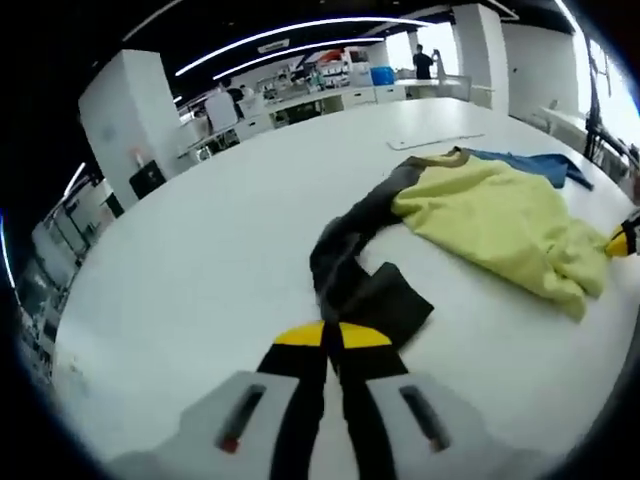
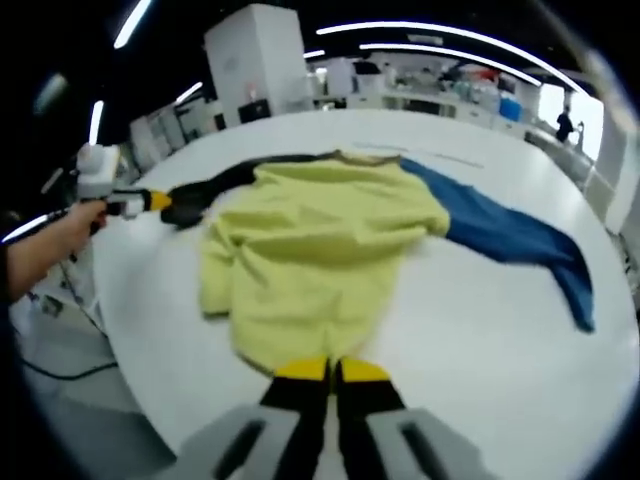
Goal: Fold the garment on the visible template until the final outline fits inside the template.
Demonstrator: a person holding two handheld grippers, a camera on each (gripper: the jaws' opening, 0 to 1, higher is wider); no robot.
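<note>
The garment [image 2: 320, 250] lies crumpled near the table [image 2: 470, 330] edge. The left gripper [image 1: 332, 335] is clamped on its dark sleeve [image 1: 365, 290]; the right gripper [image 2: 330, 370] seems closed on the yellow hem.

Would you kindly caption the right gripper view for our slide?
Right gripper pinching the hem of a yellow sweatshirt with dark and blue sleeves on a white table.

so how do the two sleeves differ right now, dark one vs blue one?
The dark sleeve is charcoal and lies bent and bunched; the blue sleeve is bright blue and stretched out flatter, tapering to its cuff. The left hand-held gripper is shut on the dark sleeve's end, while the blue sleeve lies free on the white table. Both join the same yellow garment body.
</note>
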